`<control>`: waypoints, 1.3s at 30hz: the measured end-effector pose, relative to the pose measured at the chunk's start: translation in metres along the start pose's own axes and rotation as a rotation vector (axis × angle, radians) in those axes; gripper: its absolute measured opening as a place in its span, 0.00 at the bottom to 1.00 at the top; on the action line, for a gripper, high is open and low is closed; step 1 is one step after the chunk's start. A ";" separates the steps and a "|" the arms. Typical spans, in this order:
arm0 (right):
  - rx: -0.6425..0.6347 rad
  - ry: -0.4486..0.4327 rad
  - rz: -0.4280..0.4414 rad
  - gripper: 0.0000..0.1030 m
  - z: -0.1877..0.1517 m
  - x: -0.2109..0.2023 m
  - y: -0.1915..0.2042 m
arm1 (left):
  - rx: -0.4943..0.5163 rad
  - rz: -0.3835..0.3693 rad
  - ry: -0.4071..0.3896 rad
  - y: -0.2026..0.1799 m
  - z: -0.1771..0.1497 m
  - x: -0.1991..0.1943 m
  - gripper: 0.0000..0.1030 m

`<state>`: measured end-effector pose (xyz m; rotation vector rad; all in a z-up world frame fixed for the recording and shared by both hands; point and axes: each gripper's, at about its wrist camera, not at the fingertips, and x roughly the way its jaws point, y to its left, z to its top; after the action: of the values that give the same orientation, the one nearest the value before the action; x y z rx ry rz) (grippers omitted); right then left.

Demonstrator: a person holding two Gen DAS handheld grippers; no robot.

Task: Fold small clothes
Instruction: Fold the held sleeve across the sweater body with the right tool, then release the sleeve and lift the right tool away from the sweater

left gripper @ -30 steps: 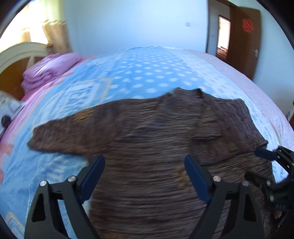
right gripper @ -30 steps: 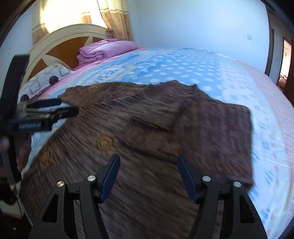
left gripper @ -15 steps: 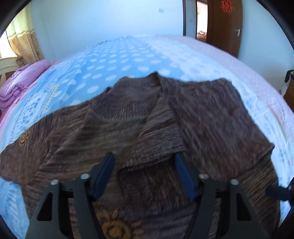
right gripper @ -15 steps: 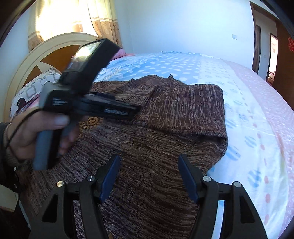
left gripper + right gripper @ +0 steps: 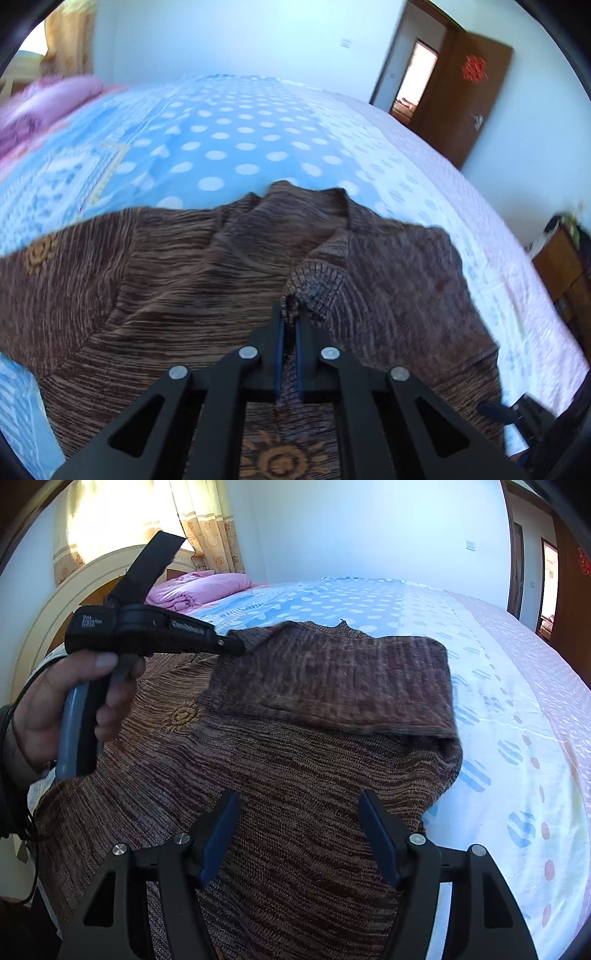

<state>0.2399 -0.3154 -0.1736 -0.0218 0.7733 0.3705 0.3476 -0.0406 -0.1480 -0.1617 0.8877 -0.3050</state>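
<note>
The left gripper [image 5: 289,314] is clamped on the ribbed cuff of the brown striped knit sweater's folded sleeve [image 5: 314,288] — the cuff apparently lifted a little. The right gripper [image 5: 299,812], jaws apart, hovers over the sweater [image 5: 295,775] — spread on the blue polka-dot bedsheet [image 5: 351,605], pink folded quilt [image 5: 199,589] at 11 o'clock.

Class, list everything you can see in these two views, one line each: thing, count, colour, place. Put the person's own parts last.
Sweater: one, brown knit with orange sun motifs, spread on the bed, one sleeve folded across its body.
Bed cover: one, blue with white dots, pink along the far side.
Quilt: one, pink, folded by the headboard.
Headboard: one, cream, at the bed's head.
Curtain: beige, patterned, at the window.
Door: one, brown, open.
Left hand-held gripper: black, blue pads, shut on the folded sleeve's cuff.
Right hand-held gripper: black, blue pads, open over the sweater.
Left hand: on the gripper's handle.
</note>
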 end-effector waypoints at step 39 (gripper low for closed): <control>0.103 -0.140 0.094 0.76 0.059 -0.037 -0.055 | 0.189 0.148 0.020 -0.037 -0.050 0.014 0.14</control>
<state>0.2737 -0.3695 -0.1122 0.1367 0.6553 0.4166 0.3092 -0.0812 -0.1799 0.0815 0.8806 -0.2515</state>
